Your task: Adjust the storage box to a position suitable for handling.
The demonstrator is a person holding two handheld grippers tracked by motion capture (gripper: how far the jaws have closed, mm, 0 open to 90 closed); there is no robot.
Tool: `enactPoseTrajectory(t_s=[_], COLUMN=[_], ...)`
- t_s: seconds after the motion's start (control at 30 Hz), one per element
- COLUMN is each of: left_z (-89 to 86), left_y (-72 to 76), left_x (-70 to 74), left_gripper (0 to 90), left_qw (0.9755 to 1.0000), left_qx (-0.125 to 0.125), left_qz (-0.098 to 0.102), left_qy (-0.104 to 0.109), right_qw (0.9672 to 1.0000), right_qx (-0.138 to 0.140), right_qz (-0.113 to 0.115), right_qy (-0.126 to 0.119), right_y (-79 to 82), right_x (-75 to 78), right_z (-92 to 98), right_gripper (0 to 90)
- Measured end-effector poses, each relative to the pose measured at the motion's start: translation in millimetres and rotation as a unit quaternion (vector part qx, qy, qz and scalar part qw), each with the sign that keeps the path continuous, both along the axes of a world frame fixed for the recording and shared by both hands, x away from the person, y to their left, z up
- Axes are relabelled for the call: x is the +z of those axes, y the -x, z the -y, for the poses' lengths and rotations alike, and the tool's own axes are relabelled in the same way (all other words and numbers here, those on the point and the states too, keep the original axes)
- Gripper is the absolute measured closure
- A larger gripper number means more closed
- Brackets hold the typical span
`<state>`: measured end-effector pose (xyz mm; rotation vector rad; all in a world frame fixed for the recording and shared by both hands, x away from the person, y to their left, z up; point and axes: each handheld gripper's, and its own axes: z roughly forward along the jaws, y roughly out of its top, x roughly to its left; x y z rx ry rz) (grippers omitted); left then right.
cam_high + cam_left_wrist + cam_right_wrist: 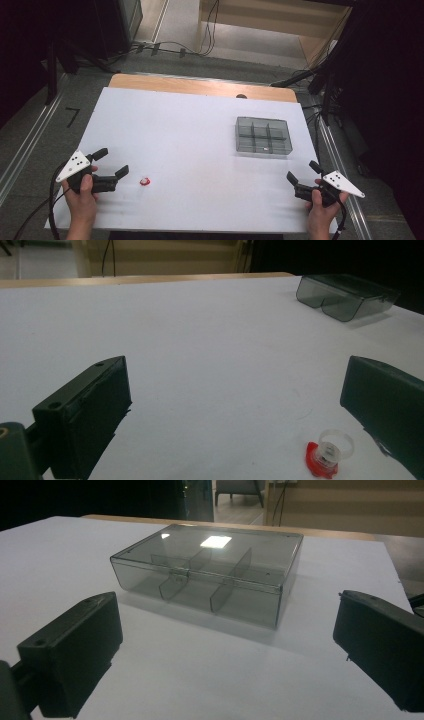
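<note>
A small ring with a red piece on it lies on the white table, just right of my left gripper. In the left gripper view the ring rests on the table close to the inner side of the right jaw, with both jaws wide apart and nothing between them. My right gripper is open near the table's front right corner. Its jaws point toward a smoky clear box with compartments. Seen from the right gripper view, that box has its lid closed and stands a short way ahead.
A bare wooden strip runs along the table's far edge. Cables and dark stands sit on the floor beyond and to the right. Wide bare tabletop lies between the two grippers.
</note>
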<state>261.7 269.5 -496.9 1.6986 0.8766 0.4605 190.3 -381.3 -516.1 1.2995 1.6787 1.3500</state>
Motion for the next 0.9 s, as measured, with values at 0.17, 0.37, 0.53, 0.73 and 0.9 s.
enactPoseTrajectory(t_s=[0.17, 0.37, 0.53, 0.73, 0.9], left_z=[0.5, 0.6, 0.7, 0.6, 0.6], left_y=[-0.1, 0.0, 0.0, 0.9, 1.4], left_x=[-0.4, -0.3, -0.5, -0.6, -0.3], left_gripper=[0.0, 0.0, 0.0, 0.0, 0.0], left_qw=[1.0, 1.0, 1.0, 0.9999, 0.9999], left_qx=[0.0, -0.002, -0.003, -0.01, -0.011], left_qz=[0.0, 0.0, -0.001, 0.0, 0.0], left_qy=[0.0, 0.0, 0.001, 0.001, 0.0], right_qw=[1.0, 0.9999, 0.9999, 0.9999, 0.9996], right_qx=[0.003, -0.002, 0.0, 0.013, 0.027], right_qz=[-0.004, -0.012, -0.012, -0.005, -0.006], right_qy=[0.0, -0.006, -0.005, -0.003, 0.003], right_y=[0.1, -1.2, -2.2, -7.9, -18.5], right_x=[2.0, 6.3, 17.3, 30.7, 42.1], right_z=[-1.7, -1.3, -2.6, -5.3, -9.9], right_gripper=[0.0, 0.0, 0.0, 0.0, 0.0])
